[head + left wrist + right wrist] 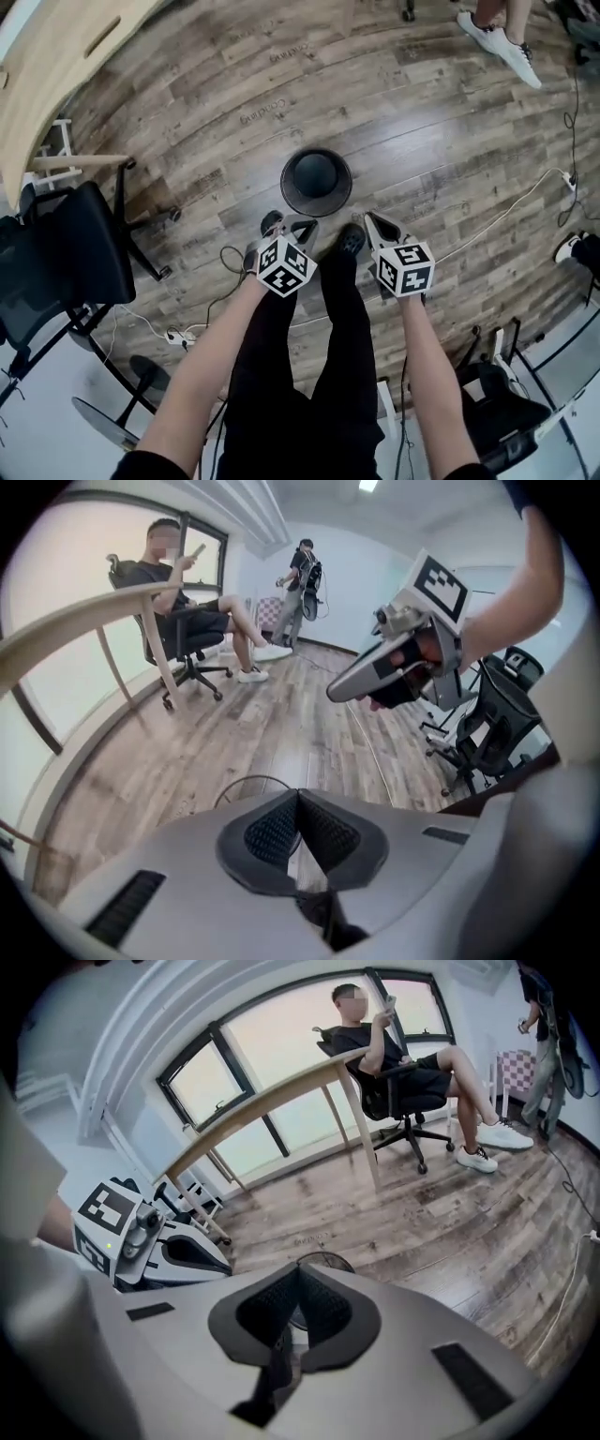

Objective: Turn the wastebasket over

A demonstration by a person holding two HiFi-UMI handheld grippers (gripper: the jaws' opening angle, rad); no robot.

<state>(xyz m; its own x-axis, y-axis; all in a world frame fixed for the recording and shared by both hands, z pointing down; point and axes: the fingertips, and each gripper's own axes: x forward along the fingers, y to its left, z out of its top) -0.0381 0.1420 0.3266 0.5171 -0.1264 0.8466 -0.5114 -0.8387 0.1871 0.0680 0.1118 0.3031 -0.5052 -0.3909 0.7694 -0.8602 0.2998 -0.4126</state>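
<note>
On the floor (422,112), just ahead of the person's shoes, the basket (316,181) stands alone. From above I cannot tell whether its mouth or its base faces up. The left gripper (298,794) and right gripper (298,1269) hang above its near side, well clear of it. Both are clenched, pads together, with nothing between them.

If the flip is yet to be made, I judge it goes best with both claws opened first, then set on opposite sides of the rim. Both should roll together so the basket does not twist.

The basket is round, black wire mesh with a thin rim, probably light and springy. The pads are dark and finely ribbed. The planks look smooth, so the basket may skid.
</note>
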